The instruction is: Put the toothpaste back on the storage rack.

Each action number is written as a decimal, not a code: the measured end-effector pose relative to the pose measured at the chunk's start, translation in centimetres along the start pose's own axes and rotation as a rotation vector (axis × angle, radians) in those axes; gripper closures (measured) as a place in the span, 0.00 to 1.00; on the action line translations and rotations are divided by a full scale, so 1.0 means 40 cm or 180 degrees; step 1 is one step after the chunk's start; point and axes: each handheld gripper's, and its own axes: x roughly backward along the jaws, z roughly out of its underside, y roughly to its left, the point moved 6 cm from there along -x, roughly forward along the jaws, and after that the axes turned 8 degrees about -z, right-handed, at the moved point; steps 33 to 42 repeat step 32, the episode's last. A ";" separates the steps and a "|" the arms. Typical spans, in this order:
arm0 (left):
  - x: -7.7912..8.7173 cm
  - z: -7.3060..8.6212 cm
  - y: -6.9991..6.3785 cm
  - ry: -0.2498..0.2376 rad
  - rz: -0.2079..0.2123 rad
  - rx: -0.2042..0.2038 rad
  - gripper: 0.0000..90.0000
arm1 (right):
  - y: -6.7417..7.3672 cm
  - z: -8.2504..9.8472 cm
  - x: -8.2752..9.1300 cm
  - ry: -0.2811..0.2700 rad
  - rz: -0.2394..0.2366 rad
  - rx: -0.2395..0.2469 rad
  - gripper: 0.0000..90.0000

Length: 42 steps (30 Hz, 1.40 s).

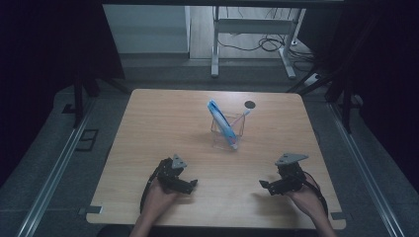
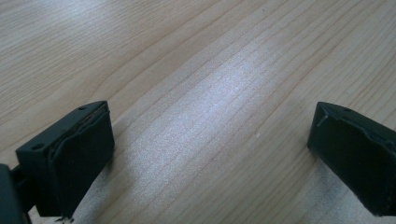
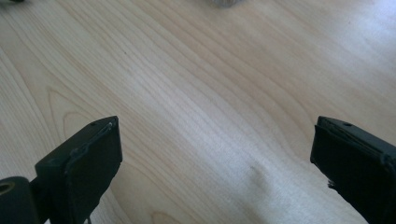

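Note:
A clear holder (image 1: 228, 132) stands near the middle of the wooden table (image 1: 163, 128). A blue and white tube (image 1: 221, 122) leans in it, and beside it a thin white stick with a pale tip (image 1: 245, 113). My left gripper (image 1: 190, 183) rests low over the table's near left part. In the left gripper view it (image 2: 210, 135) is open, with bare wood between the jaws. My right gripper (image 1: 264, 185) is at the near right. It (image 3: 215, 149) is open too and holds nothing. Both point inward, toward each other.
A small black round mark (image 1: 250, 104) lies on the table behind the holder. The table's near edge (image 1: 217, 224) runs just under my hands. Metal rails (image 1: 54, 173) flank the table, and a white desk frame (image 1: 252, 39) with cables stands on the floor beyond.

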 end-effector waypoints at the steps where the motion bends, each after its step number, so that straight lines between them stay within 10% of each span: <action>1: 0.000 0.000 0.000 0.0000 -0.0001 -0.0002 0.01 | 0.001 0.005 -0.002 0.0005 -0.0005 -0.0005 0.02; 42: 0.000 0.000 0.000 0.0000 -0.0001 -0.0004 0.01 | 0.006 0.094 -0.061 -0.0183 0.0092 -0.0075 0.02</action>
